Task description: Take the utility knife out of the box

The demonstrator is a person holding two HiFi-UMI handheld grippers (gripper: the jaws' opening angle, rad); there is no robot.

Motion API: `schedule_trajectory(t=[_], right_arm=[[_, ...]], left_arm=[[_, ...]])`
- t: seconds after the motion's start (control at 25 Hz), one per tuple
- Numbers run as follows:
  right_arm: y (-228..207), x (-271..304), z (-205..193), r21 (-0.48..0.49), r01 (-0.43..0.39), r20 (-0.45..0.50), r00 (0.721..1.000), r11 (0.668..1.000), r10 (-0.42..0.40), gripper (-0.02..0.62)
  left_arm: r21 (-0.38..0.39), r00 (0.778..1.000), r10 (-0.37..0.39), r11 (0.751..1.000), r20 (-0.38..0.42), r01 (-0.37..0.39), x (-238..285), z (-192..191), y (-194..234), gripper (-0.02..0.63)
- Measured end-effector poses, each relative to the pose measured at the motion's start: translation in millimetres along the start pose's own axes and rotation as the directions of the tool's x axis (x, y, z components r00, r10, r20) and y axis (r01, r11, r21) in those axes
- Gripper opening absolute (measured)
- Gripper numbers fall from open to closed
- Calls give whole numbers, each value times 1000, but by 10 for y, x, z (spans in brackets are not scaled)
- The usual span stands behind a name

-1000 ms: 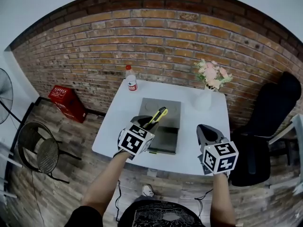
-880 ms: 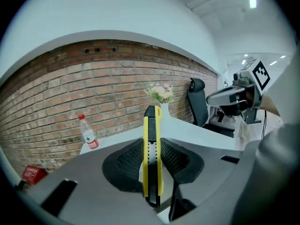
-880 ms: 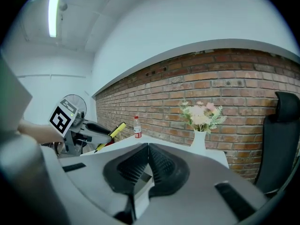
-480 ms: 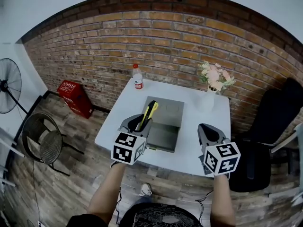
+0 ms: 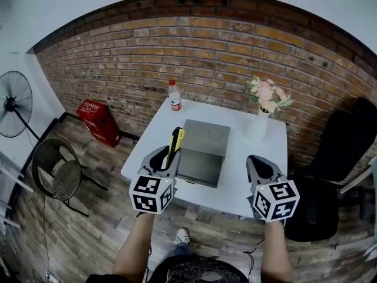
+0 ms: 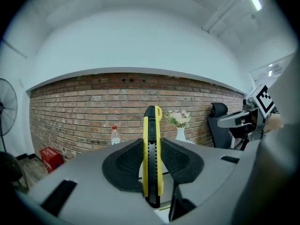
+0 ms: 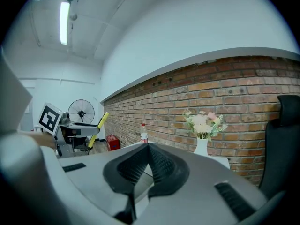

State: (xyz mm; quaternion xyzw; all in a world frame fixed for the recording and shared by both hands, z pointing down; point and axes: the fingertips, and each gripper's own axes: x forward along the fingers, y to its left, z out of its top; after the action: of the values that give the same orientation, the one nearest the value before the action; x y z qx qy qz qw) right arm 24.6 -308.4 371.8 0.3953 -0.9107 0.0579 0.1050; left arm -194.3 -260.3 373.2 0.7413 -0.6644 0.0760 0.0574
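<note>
The left gripper point(image 5: 165, 158) is now beside the box point(image 5: 203, 149), not over it. Its utility knife point(image 5: 174, 140) stands upright, not tilted

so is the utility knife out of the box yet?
Out. The left tongs clamp the utility knife upright, clear of the box on the table.

A white bench point(image 5: 259, 158) carries a red-capped bottle point(image 5: 175, 96) at its far left corner and a white vase point(image 5: 257, 125) of flowers at its far right, with a brick wall point(image 5: 194, 58) behind it, a red crate point(image 5: 100, 121), wire chair point(image 5: 56, 173) and fan point(image 5: 15, 102) to its left, and a black chair point(image 5: 333, 158) to its right.
</note>
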Motion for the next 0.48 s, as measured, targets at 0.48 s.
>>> schedule_trajectory(t=[0.48], right_arm=[[25, -84, -10, 9, -7, 17, 1000, 1000, 7, 18]], left_arm=[[-19, 1000, 22, 1000, -9, -22, -144, -60, 12, 127]])
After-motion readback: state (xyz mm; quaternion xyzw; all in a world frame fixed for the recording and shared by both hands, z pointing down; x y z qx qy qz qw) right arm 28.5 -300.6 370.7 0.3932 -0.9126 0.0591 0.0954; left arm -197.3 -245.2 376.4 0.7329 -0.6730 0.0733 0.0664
